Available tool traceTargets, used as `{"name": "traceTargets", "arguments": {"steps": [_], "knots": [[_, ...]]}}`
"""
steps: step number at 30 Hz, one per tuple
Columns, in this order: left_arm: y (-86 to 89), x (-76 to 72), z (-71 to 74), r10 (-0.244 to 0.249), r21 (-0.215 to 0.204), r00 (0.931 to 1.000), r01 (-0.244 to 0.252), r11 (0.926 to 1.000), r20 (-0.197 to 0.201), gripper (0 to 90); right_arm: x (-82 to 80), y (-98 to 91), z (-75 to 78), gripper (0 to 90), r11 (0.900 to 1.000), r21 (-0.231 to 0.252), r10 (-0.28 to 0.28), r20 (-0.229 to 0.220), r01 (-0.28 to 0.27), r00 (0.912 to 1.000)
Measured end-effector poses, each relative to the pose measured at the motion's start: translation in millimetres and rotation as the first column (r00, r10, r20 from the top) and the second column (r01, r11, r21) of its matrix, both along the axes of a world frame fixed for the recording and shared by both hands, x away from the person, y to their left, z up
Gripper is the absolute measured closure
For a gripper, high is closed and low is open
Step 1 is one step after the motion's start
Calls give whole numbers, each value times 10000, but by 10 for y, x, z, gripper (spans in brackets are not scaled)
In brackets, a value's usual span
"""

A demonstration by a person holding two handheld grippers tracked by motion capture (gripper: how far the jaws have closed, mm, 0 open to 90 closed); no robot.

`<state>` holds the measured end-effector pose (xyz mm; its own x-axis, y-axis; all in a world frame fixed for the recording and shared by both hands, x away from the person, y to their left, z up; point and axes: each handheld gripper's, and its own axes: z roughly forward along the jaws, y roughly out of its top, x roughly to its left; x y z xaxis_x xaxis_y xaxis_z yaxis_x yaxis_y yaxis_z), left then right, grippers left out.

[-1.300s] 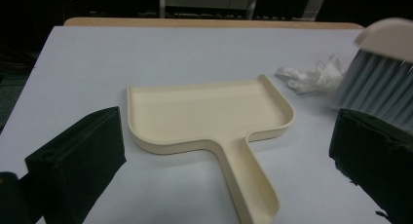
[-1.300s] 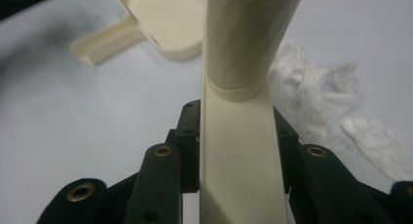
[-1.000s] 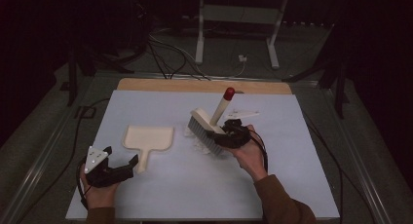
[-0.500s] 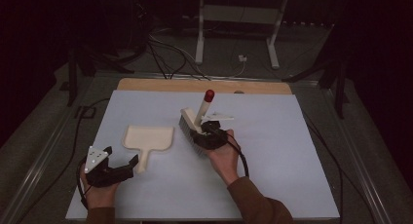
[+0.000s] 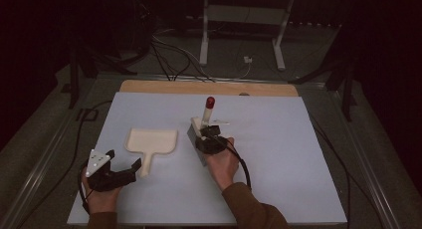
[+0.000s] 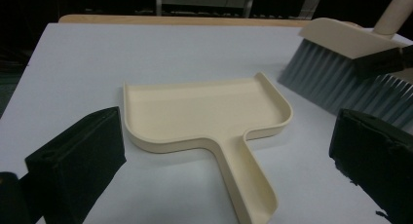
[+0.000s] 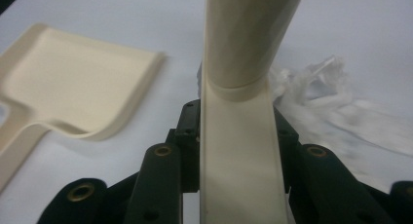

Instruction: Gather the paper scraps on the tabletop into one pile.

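The right gripper (image 5: 203, 134) is clamped on the brush (image 5: 199, 129) at the head, its jaws pressed tight against both sides of the cream back, as the right gripper view shows. The brush stands near the table's (image 5: 298, 154) centre with its bristles down and its red-tipped handle pointing to 12 o'clock. Crumpled white plastic (image 7: 336, 102) lies just at 3 o'clock of the brush. The dustpan (image 5: 151, 142) lies flat at 9 o'clock of the brush, near it but apart, its handle pointing to 6 o'clock. The left gripper (image 5: 124, 173) rests at 7 o'clock of the dustpan; its jaws stand wide apart, holding nothing, with the handle's end between them.
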<state>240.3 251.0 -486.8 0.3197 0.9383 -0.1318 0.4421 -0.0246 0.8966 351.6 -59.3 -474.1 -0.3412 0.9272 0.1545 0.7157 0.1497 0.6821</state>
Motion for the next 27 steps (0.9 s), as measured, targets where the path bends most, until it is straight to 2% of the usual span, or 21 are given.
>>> {"name": "traceTargets", "arguments": {"steps": [4, 11, 19, 24, 27], "knots": [[-13, 5, -7, -24, 13, 10000, 24, 10000, -21, 5, -18, -162, -3, 674, 9995, -62, -321, -17, 321, 9995], [-13, 8, -10, -28, 14, 10000, 28, 10000, -44, 4, -69, -376, 13, 674, 9962, -588, -625, 262, 639, 9977], [-14, 10, -11, -23, 3, 10000, 23, 10000, -56, 5, -101, -576, 5, 674, 9918, -737, -1017, 379, 1042, 9941], [-15, 16, -14, -35, -8, 10000, 35, 10000, -67, 4, -121, -609, 33, 674, 9945, -298, -997, 240, 1004, 9947], [-14, 17, -14, -40, -8, 10000, 40, 10000, -76, 4, -157, -581, 81, 674, 9971, 61, -760, 255, 759, 9968]]}}
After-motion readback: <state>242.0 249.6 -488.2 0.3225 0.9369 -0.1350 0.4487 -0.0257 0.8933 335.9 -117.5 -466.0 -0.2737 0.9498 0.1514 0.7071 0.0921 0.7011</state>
